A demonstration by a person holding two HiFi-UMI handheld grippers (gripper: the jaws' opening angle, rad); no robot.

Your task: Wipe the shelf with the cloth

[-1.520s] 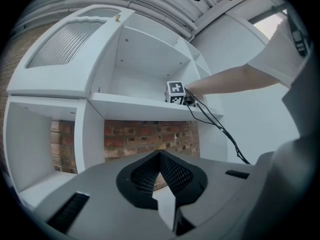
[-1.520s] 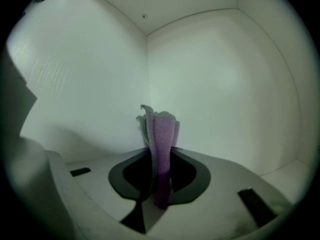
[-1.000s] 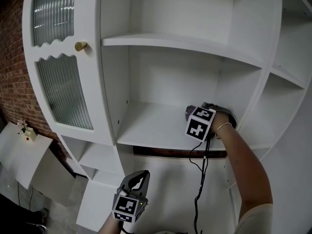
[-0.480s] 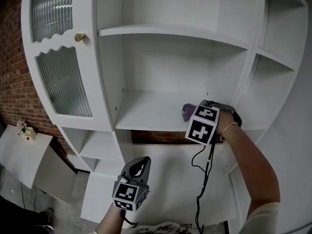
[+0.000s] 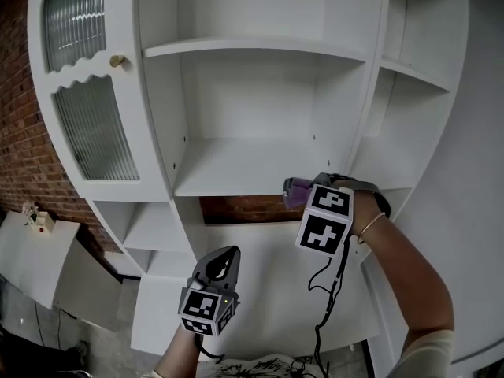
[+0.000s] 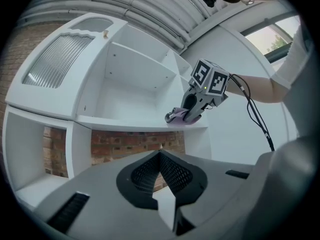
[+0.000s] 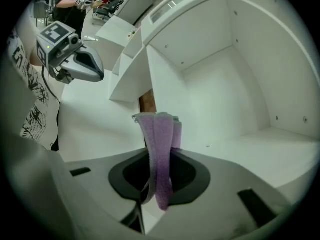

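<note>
A folded purple cloth (image 5: 291,189) (image 7: 161,134) is clamped in my right gripper (image 5: 305,194) (image 7: 164,160), which is shut on it. The cloth sits at the front right edge of the white middle shelf (image 5: 236,172), just at its lip. In the left gripper view the right gripper (image 6: 196,106) and the cloth (image 6: 176,116) rest against that shelf edge. My left gripper (image 5: 224,257) (image 6: 160,156) hangs low in front of the cabinet's lower panel, shut with nothing in it, well below the shelf.
The white cabinet has a ribbed glass door (image 5: 94,124) with a brass knob (image 5: 117,61) at the left, side shelves (image 5: 409,73) at the right and small cubbies (image 5: 150,227) below. A brick wall (image 5: 20,132) stands to the left. A cable (image 5: 331,290) hangs from the right gripper.
My right gripper has drawn the cloth from deep on the shelf's right side out to its front edge. The left gripper has stayed low and shut.
</note>
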